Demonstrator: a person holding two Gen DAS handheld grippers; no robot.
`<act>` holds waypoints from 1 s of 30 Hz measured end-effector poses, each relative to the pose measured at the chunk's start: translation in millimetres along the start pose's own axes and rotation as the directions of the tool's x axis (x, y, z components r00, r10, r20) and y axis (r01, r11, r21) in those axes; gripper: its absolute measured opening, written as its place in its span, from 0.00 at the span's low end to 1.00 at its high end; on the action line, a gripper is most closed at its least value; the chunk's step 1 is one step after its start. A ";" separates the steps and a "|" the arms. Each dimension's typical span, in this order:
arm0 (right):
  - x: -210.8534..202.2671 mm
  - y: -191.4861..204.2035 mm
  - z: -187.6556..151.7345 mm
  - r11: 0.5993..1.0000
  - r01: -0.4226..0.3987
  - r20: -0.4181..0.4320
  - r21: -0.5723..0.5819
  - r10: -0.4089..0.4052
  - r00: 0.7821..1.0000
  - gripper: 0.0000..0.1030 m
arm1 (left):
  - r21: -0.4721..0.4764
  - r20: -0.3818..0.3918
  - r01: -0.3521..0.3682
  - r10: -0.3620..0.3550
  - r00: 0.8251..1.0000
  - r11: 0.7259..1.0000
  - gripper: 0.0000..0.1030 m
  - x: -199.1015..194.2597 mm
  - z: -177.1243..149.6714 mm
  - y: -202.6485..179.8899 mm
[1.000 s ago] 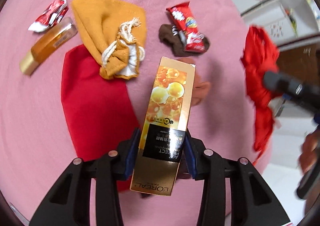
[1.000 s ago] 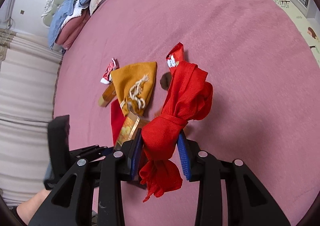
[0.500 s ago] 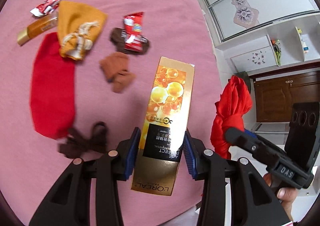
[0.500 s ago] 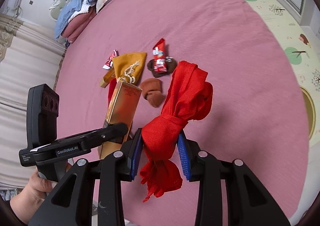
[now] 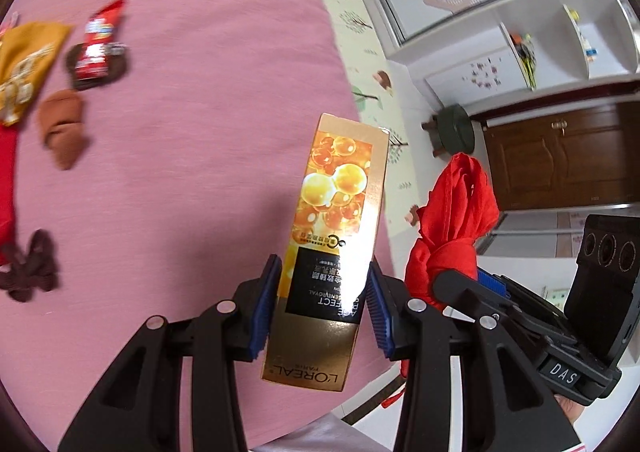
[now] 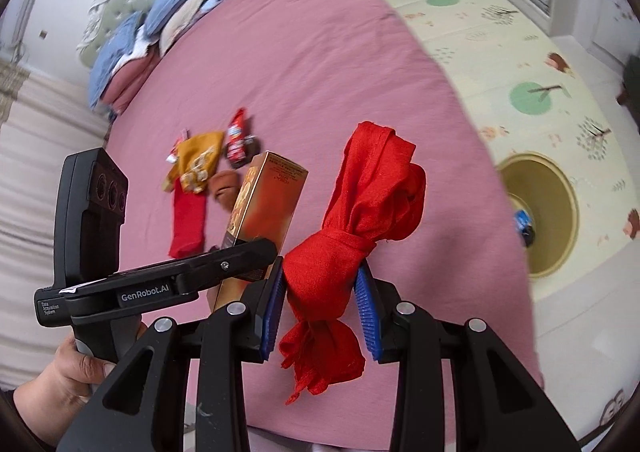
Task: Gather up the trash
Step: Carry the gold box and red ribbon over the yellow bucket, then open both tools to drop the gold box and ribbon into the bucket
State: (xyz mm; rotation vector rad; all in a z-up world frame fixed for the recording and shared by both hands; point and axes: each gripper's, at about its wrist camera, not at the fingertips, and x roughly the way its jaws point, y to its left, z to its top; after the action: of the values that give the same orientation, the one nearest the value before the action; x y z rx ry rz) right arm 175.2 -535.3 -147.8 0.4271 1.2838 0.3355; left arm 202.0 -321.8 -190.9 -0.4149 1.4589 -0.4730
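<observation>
My left gripper [image 5: 320, 304] is shut on a tall gold L'Oreal box [image 5: 332, 236] and holds it upright above the pink bed [image 5: 200, 112]; the box also shows in the right wrist view [image 6: 268, 208]. My right gripper [image 6: 320, 304] is shut on a knotted red cloth [image 6: 360, 228], which also shows in the left wrist view [image 5: 452, 220], right of the box. A red snack wrapper [image 5: 98, 40] lies on a dark brown item on the bed at far left.
On the bed lie a mustard pouch [image 6: 198, 160], a flat red cloth [image 6: 186, 224], a brown sock [image 5: 62, 124] and a dark brown bow [image 5: 30, 272]. Pillows [image 6: 160, 24] sit at the headboard. A round yellow bin [image 6: 536, 212] stands on the play mat by the bed's edge.
Both grippers have pulled back and swung right, off toward the bed's edge, each still holding its item. The bed items have slid to the left and the floor and bin have come into view.
</observation>
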 end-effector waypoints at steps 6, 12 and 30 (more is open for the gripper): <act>-23.7 -61.9 1.2 0.997 0.040 0.018 0.065 -0.041 0.999 0.32 | 0.047 -0.067 0.022 -0.018 0.998 0.999 0.40 53.9 8.3 -54.1; -42.7 -114.8 5.3 0.988 0.066 0.042 0.141 -0.073 0.996 0.32 | 0.116 -0.138 0.042 -0.026 0.990 0.992 0.40 100.8 15.5 -106.8; -64.1 -235.0 31.6 0.940 0.193 0.076 0.281 -0.223 0.972 0.43 | 0.251 -0.230 0.070 -0.011 0.973 0.966 0.79 200.3 73.8 -195.1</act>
State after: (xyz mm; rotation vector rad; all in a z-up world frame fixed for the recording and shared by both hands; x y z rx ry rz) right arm 190.6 -774.7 -200.4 0.5287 1.2610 -0.0448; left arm 275.4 -595.6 -248.3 -0.1873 1.5854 -0.7537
